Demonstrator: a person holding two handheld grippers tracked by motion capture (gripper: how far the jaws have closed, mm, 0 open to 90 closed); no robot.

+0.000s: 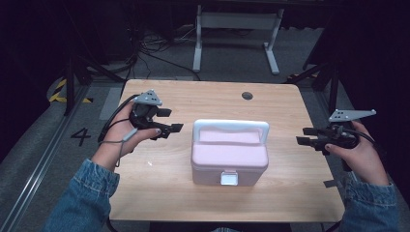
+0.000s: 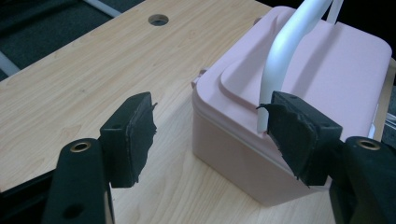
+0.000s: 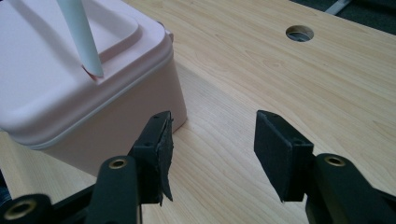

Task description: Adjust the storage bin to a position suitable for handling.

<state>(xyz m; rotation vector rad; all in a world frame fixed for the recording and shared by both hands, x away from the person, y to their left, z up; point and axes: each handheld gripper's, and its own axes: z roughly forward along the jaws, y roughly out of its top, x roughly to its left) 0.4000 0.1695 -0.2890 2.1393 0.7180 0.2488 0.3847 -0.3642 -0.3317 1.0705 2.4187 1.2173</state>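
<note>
A pink lidded box (image 1: 229, 159) with a raised white handle (image 1: 231, 125) and a white front latch (image 1: 229, 178) stands in the middle of the wooden table (image 1: 203, 99). My left gripper (image 1: 169, 121) hovers just left of the box, open, its jaws pointing right with nothing between them. In the left gripper view the box (image 2: 327, 84) lies ahead and to the right of the open gripper (image 2: 212, 137). My right gripper (image 1: 307, 136) hovers off the box's right side, open and empty. The right gripper view has the box (image 3: 70, 93) to the left of the gripper (image 3: 212, 154).
A round cable hole (image 1: 247, 95) sits near the table's far edge. Beyond the table stands a white metal frame (image 1: 237, 29) on the grey floor, with cables. Bare wood lies on both sides of the box.
</note>
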